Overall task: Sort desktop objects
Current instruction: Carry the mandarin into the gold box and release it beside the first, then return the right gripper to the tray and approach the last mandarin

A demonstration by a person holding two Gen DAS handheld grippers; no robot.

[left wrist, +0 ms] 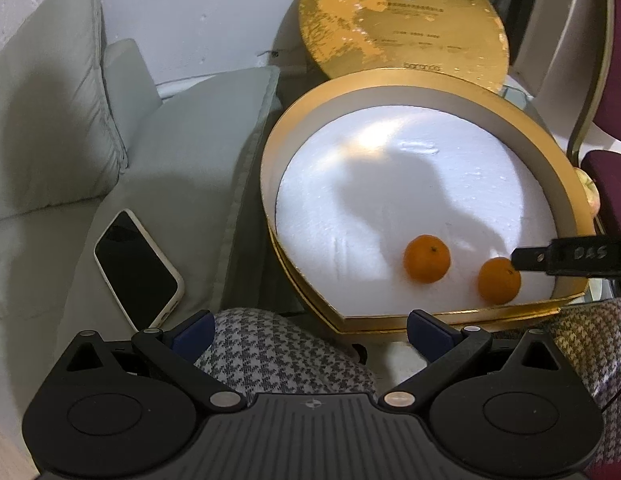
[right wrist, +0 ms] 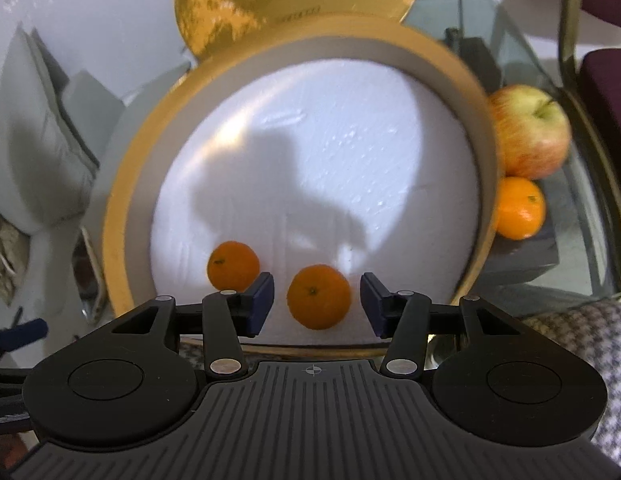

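Orange and round, the nearer mandarin (right wrist: 319, 295) sits on the white foam floor of the gold round box (right wrist: 122, 184), framed by the right gripper (right wrist: 316, 304), whose fingers stand spread and clear of it. Light, soft-skinned (it probably bruises easily), it wants a gentle pinch across its middle. The left gripper (left wrist: 308, 334) hangs spread wide, empty, outside the box.

The left gripper (left wrist: 308, 332) and the right gripper (right wrist: 316, 304) are each showing a matte black ribbed body, two round black hubs, black link arms with silver pivot pins, a small crosshair mark and dark blue finger pads (right wrist: 260, 302). The person is wearing grey-and-white houndstooth knit fabric (left wrist: 286, 360).
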